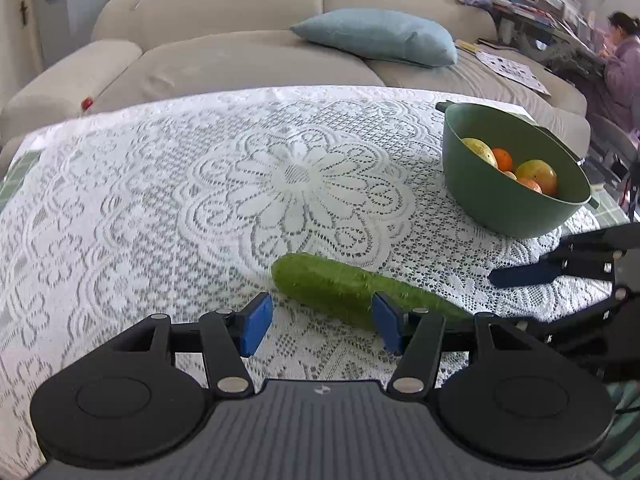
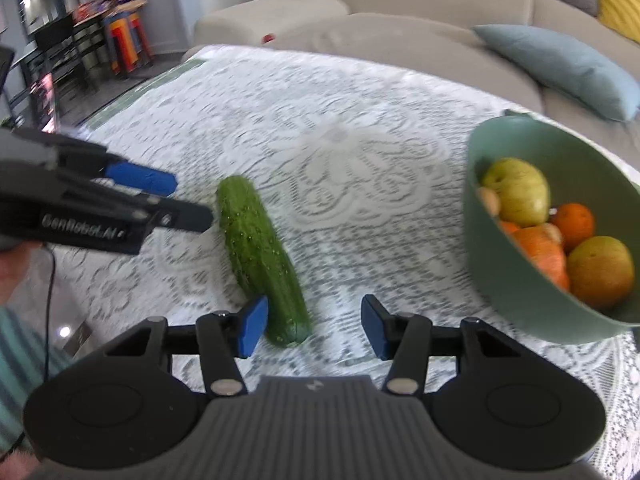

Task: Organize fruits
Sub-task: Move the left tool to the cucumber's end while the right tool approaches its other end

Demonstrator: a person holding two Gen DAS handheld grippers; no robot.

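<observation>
A green cucumber (image 1: 340, 290) lies on the lace-covered table, just beyond my left gripper (image 1: 322, 324), which is open; its right pad (image 1: 386, 322) overlaps the cucumber in this view. In the right wrist view the cucumber (image 2: 260, 252) runs away from me and its near end sits between the fingers of my right gripper (image 2: 316, 328). The left pad (image 2: 254, 326) is close beside it and the right pad stands apart. A green bowl (image 1: 492, 204) (image 2: 516, 292) at the right holds apples and oranges. The left gripper (image 2: 172, 198) points at the cucumber's far end.
A white lace tablecloth (image 1: 200, 200) covers the table. Behind its far edge is a beige sofa (image 1: 240, 56) with a light blue cushion (image 1: 380, 36). A person (image 1: 620, 64) sits at the far right. Shelves and stools (image 2: 120, 36) stand at the back left.
</observation>
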